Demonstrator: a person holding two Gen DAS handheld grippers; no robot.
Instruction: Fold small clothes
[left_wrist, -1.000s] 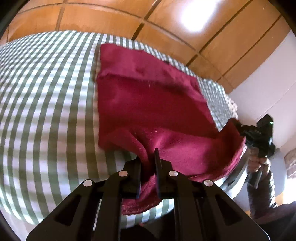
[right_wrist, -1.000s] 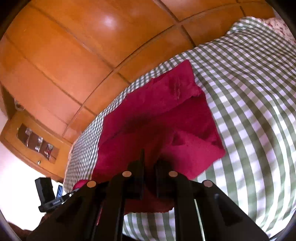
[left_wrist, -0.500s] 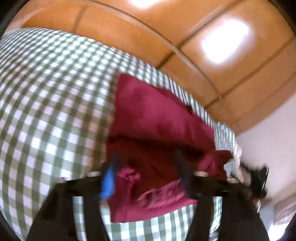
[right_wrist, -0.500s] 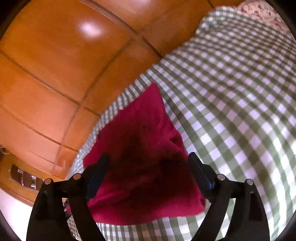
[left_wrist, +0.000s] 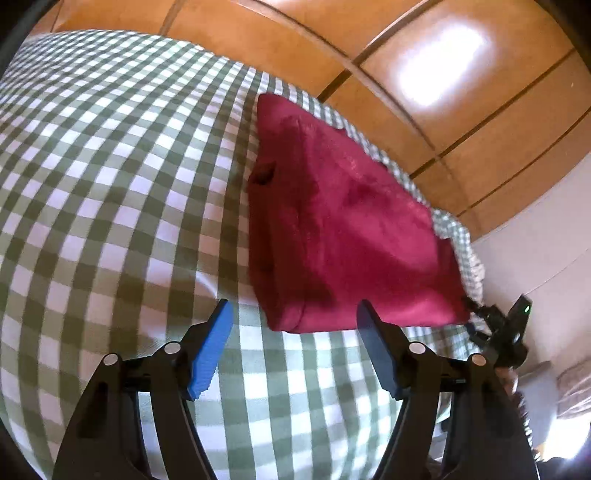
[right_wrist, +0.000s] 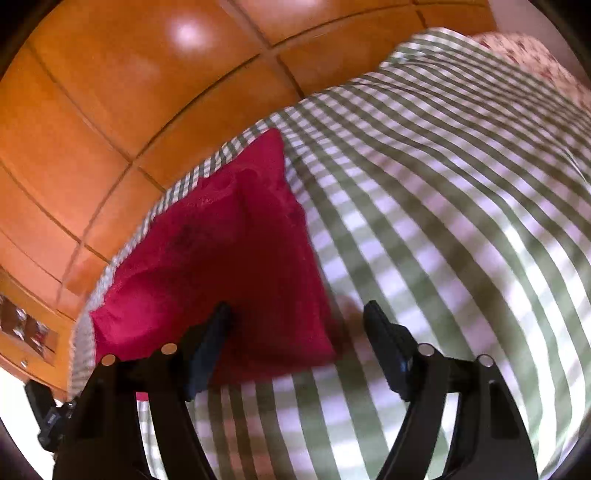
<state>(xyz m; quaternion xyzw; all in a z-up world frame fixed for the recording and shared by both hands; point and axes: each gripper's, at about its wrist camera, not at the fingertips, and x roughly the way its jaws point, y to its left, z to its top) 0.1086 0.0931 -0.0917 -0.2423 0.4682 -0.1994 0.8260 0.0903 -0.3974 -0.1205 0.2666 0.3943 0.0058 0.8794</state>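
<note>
Above the green-and-white checked bedspread (left_wrist: 110, 192), I hold my left gripper (left_wrist: 295, 314) and right gripper (right_wrist: 297, 314) spread wide, empty, before the folded crimson fleece garment (left_wrist: 343, 229).

We take the folded cloth (left_wrist: 343, 236) as landmark. It lies on the bedspread (left_wrist: 110, 184), near the edge that runs along the wooden panelling (left_wrist: 461, 110) behind it. We see the left gripper (left_wrist: 295, 347) before its near edge, the right gripper (right_wrist: 297, 347) over its near right corner, and a pillow (right_wrist: 524, 55) far to the right.
</note>
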